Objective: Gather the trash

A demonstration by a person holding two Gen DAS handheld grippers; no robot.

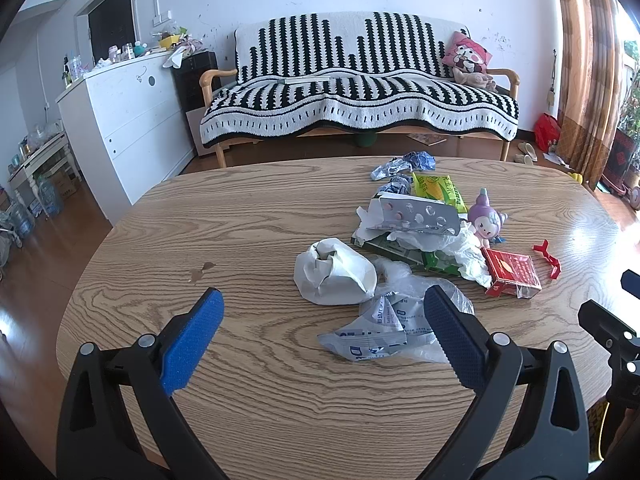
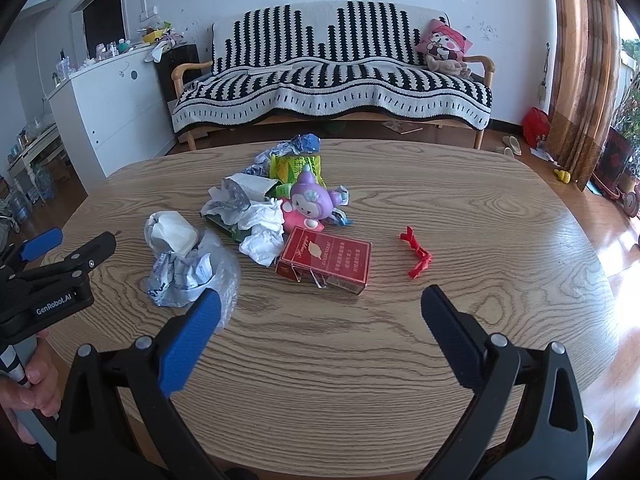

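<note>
I hold both grippers low over the near edge of the worktop [image 1: 248, 412], short of the pile, so each camera sees its target before I commit. The left gripper [image 1: 322, 330] has its fingers spread wide with nothing between them; its right-hand pad overlaps the crumpled clear plastic wrapper [image 1: 390, 326] in the view, though I cannot tell whether it touches it. The right gripper [image 2: 320, 322] is likewise released and empty, and lined up on bare wood just short of the red cigarette box [image 2: 326, 262].

The trash sits heaped in the middle of the worktop, a little toward the left gripper's side. Just behind the wrapper lies a white paper wad [image 1: 334, 276], touching it. Beyond that come loose tissue [image 2: 262, 236], a silver blister pack [image 1: 416, 216] propped on the heap, a green snack packet [image 1: 438, 190] and blue foil scraps [image 1: 404, 164] at the far side. A purple toy figure [image 2: 310, 204] leans among them; I judge it is not trash. A red ribbon twist [image 2: 416, 256] lies well apart to the right.

The near strip, both flanks and the far rim are open, so I have free room to approach from the front.
</note>
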